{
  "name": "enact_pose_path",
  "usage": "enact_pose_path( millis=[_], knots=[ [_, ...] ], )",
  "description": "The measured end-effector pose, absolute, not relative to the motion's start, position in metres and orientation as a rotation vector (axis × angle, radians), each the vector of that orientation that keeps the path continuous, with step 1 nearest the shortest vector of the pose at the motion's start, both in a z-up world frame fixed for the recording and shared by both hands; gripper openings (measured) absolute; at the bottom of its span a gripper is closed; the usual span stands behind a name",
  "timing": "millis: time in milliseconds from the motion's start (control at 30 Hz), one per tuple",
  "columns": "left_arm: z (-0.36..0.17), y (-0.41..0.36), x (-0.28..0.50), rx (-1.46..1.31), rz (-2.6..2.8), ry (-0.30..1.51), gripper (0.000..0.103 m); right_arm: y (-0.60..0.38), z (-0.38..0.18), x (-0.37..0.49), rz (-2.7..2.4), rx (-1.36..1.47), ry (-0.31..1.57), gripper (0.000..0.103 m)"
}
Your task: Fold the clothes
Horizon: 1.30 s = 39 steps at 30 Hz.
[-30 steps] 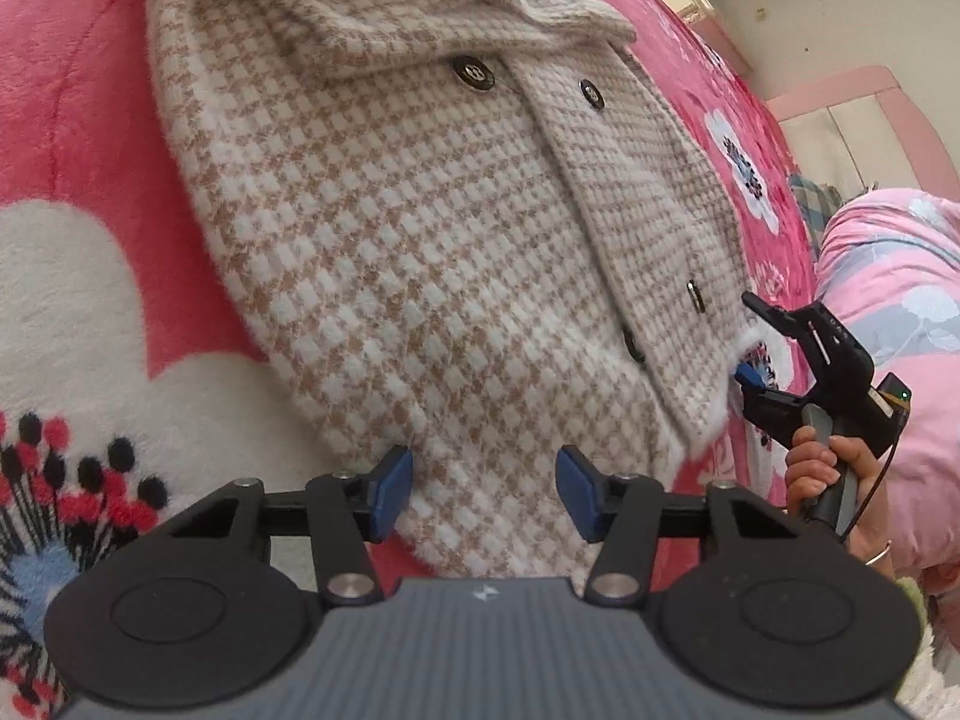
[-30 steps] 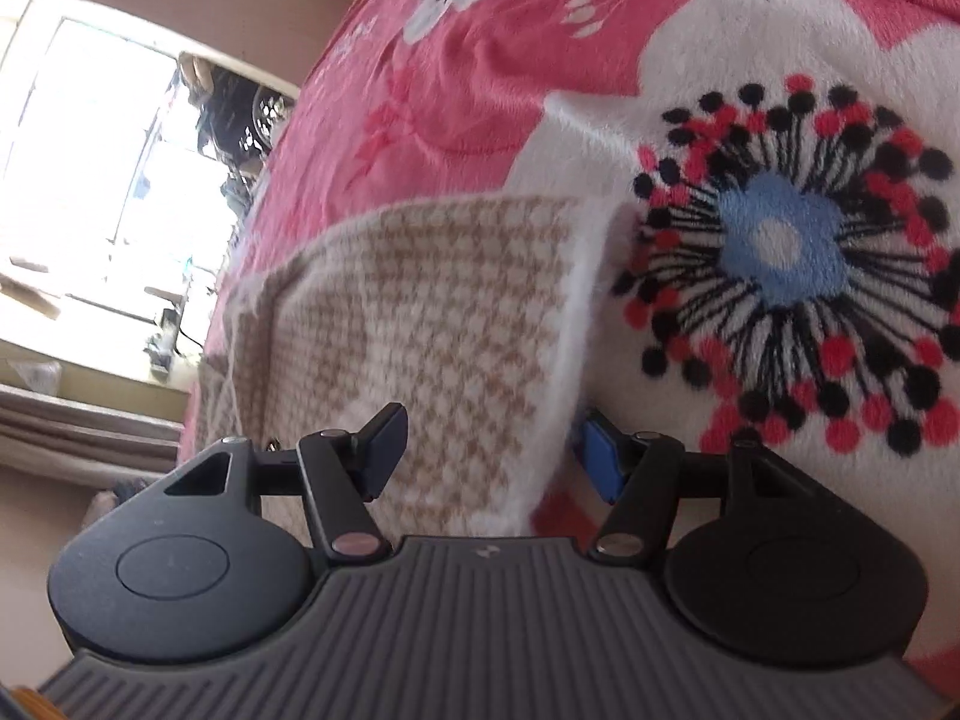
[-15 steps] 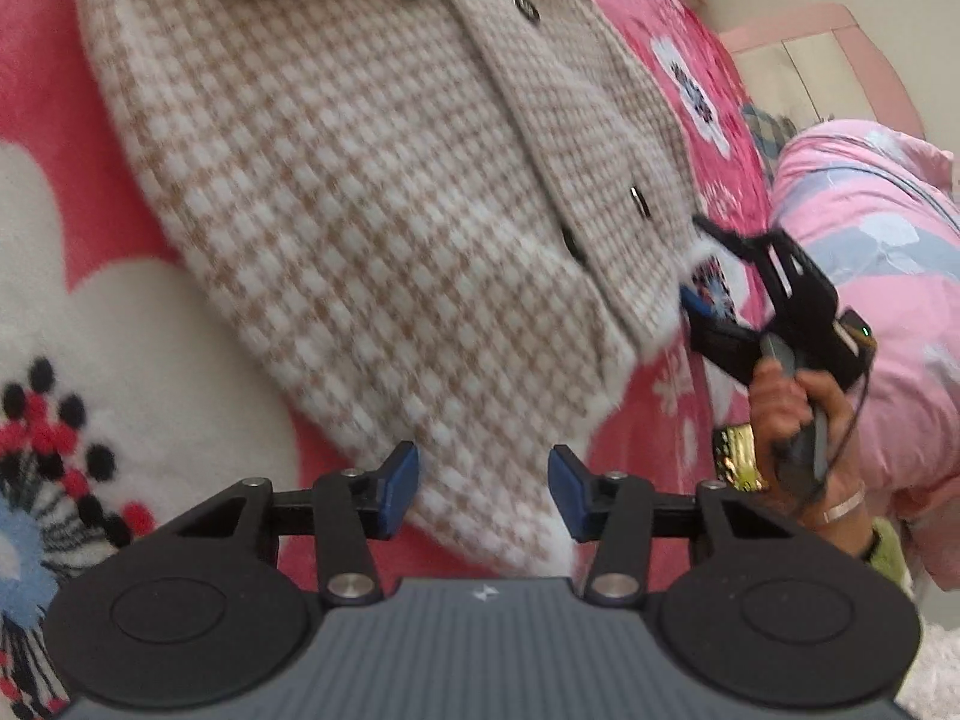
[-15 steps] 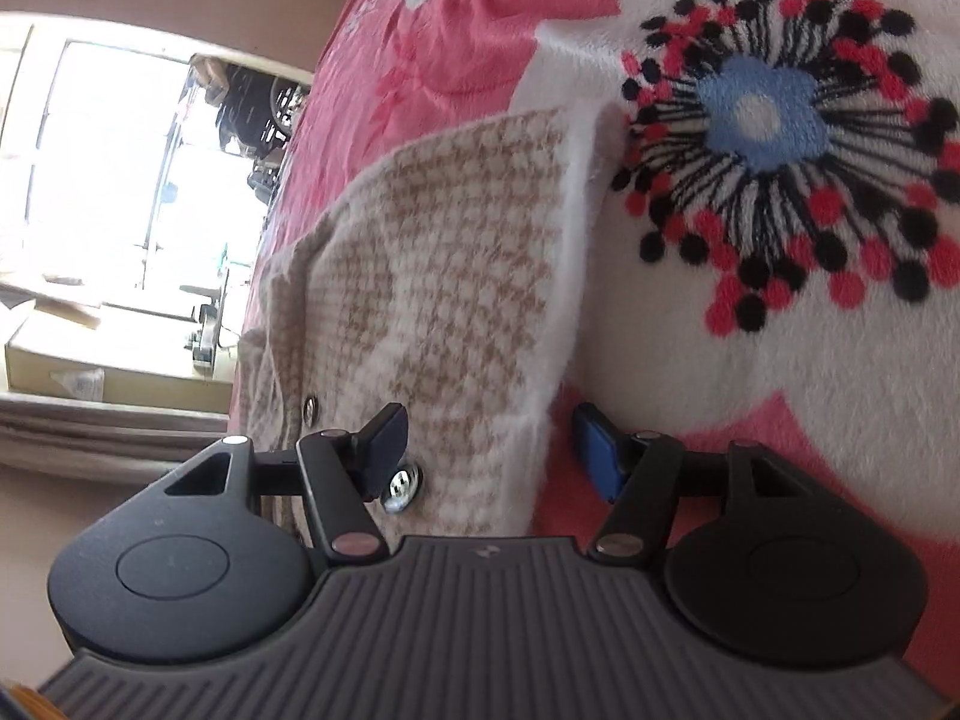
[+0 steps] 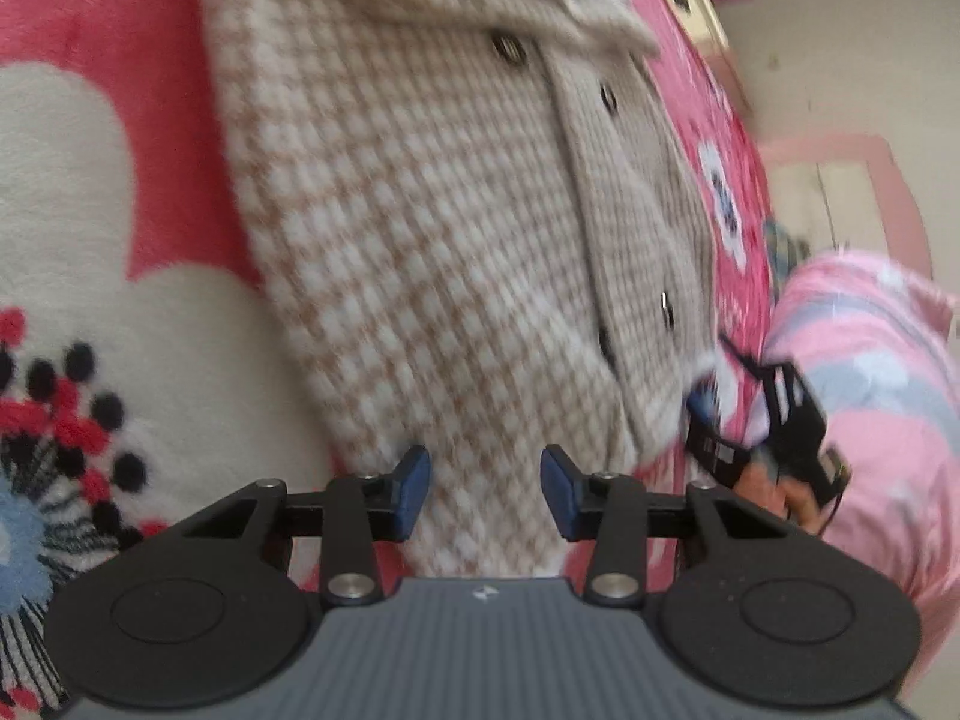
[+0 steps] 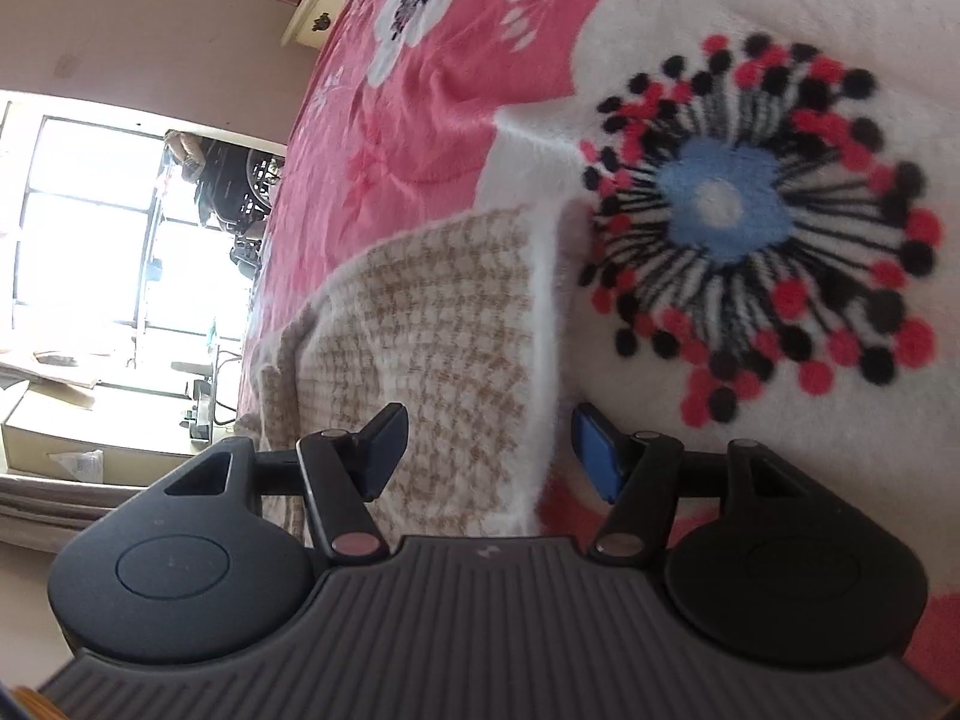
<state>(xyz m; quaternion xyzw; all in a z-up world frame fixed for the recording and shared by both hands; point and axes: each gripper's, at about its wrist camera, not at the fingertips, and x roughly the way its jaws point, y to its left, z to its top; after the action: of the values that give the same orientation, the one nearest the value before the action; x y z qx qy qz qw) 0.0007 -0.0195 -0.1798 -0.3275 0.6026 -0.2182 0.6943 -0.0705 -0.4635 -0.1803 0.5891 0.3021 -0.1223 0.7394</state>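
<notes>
A beige and white houndstooth coat (image 5: 432, 228) with dark buttons lies flat on a pink flowered blanket (image 5: 78, 180). My left gripper (image 5: 485, 491) is open, its blue pads on either side of the coat's near hem edge. My right gripper (image 6: 489, 447) is open too, straddling the white fuzzy edge of the coat (image 6: 456, 360) at its hem corner. In the left wrist view the right gripper (image 5: 729, 387) shows at the coat's far corner, held by a hand (image 5: 780, 495).
The blanket (image 6: 468, 60) has large white flowers with blue centres and black and red dots. A pink patterned quilt (image 5: 870, 396) is bunched at the right. A cream nightstand (image 6: 321, 12) and a bright window (image 6: 90, 228) stand beyond the bed.
Both grippers shifted along the coat's hem while staying open. The left view swung back so the hem now sits between its pads; the right gripper drew back to the hem corner.
</notes>
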Motion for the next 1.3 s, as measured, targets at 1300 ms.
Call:
enact_pose_path(
  millis=[1300],
  knots=[
    [-0.189, -0.019, -0.004, -0.8, -0.442, 1.335, 0.055, -0.458, -0.189, -0.061, -0.187, 1.24, 0.641, 0.063]
  ],
)
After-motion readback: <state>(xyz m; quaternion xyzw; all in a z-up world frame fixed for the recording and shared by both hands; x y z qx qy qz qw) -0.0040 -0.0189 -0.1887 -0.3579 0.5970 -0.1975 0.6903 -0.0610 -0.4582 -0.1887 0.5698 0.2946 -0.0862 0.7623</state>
